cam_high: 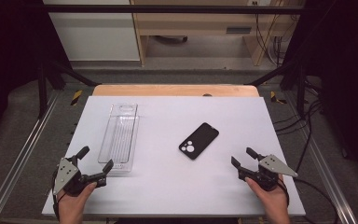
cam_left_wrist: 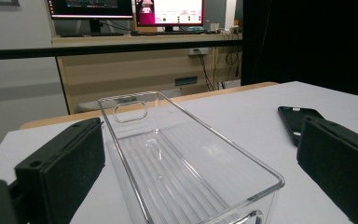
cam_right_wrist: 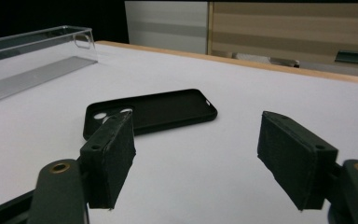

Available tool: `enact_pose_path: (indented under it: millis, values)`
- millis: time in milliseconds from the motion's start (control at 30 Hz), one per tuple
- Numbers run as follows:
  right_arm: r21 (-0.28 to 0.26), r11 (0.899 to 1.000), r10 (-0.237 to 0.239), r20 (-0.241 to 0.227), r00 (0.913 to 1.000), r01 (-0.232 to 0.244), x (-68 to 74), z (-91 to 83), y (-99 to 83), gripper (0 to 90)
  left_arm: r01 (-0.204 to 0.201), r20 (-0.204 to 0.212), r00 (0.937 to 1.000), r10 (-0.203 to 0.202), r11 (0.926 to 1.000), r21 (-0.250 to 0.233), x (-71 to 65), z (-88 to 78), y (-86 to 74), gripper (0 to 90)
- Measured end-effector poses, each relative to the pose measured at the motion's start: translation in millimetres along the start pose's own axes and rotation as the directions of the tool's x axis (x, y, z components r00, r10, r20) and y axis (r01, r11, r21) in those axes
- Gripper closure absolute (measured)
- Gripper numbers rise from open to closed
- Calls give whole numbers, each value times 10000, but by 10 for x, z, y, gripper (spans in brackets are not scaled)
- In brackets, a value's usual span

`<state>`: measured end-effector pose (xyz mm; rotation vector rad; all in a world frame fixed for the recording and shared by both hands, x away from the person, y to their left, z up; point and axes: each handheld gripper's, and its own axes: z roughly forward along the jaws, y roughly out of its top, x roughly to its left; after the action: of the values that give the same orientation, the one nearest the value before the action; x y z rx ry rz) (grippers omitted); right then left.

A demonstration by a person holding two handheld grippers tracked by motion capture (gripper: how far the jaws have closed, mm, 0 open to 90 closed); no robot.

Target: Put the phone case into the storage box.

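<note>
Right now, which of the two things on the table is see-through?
The long clear plastic bin at the left, lying in front of the left gripper. The black phone case, nearer the right gripper, is opaque.

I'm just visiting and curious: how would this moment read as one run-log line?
left gripper: open, astride clear bin near end | right gripper: open, empty, facing black phone case | both items on table

High view overhead, gripper views low, sharing phone case [cam_high: 198,140]
</note>
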<state>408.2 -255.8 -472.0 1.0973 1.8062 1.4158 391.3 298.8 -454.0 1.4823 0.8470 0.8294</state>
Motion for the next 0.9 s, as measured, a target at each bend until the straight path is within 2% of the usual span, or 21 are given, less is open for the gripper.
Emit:
enact_pose_path:
  millis: [33,100,167,200,233,267,300,367,400,500,600,633,667,700,733,867,900]
  values:
    - [0,10000,0,0,10000,0,0,0,0,335,3,7,10000,-3,10000,-10,0,-1,0,5]
    - [394,9991,-161,305,9994,149,10,5,-23,442,22,-15,10000,-22,10000,-16,0,-2,0,5]
    - [642,9974,-343,233,9991,328,21,7,-35,519,39,-25,10000,-39,10000,-8,-1,0,-3,6]
    - [642,9974,-343,233,9991,328,21,7,-35,519,41,-20,10000,-41,10000,-5,-1,1,-3,6]
    - [778,9947,-695,201,9974,677,49,7,-26,590,35,-17,10000,-35,10000,-5,0,1,-3,6]
    - [778,9947,-695,201,9974,677,49,7,-26,590,38,-15,10000,-38,10000,-5,0,-1,-3,6]
    - [833,9935,-784,26,9969,779,81,26,-1,648,45,-16,10000,-45,10000,-6,-2,-3,-3,6]
    - [903,9922,-857,-90,9963,862,98,44,15,674,56,4,10000,-56,10000,-11,-5,-5,-5,6]
    - [1233,9860,-1107,-178,9937,1120,135,89,47,736,43,11,10000,-43,10000,8,-5,-7,-6,6]
    - [1447,9809,-1252,-427,9912,1302,180,161,87,820,84,3,10000,-84,10000,-7,-2,-11,-9,6]
    - [1827,9705,-1461,-724,9866,1571,230,250,146,897,96,-14,10000,-96,10000,-1,1,-13,-10,6]
    - [1949,9662,-1553,-820,9845,1687,250,279,171,900,96,-24,10000,-96,10000,-4,2,-14,-9,6]
    - [1949,9662,-1553,-820,9845,1687,250,279,171,900,96,-24,10000,-96,10000,-4,2,-14,-9,7]
    - [2127,9582,-1757,-904,9803,1914,288,337,224,900,98,-28,9999,-98,10000,1,2,-13,-9,6]
    - [2200,9553,-1798,-973,9789,1974,304,365,251,900,95,-24,10000,-95,10000,8,2,-12,-10,7]
    - [2323,9504,-1846,-1147,9761,2070,347,445,327,900,77,-7,10000,-77,10000,39,2,-10,-12,7]
    - [2397,9465,-1901,-1271,9735,2161,373,491,374,900,78,-4,10000,-78,10000,43,2,-10,-12,6]
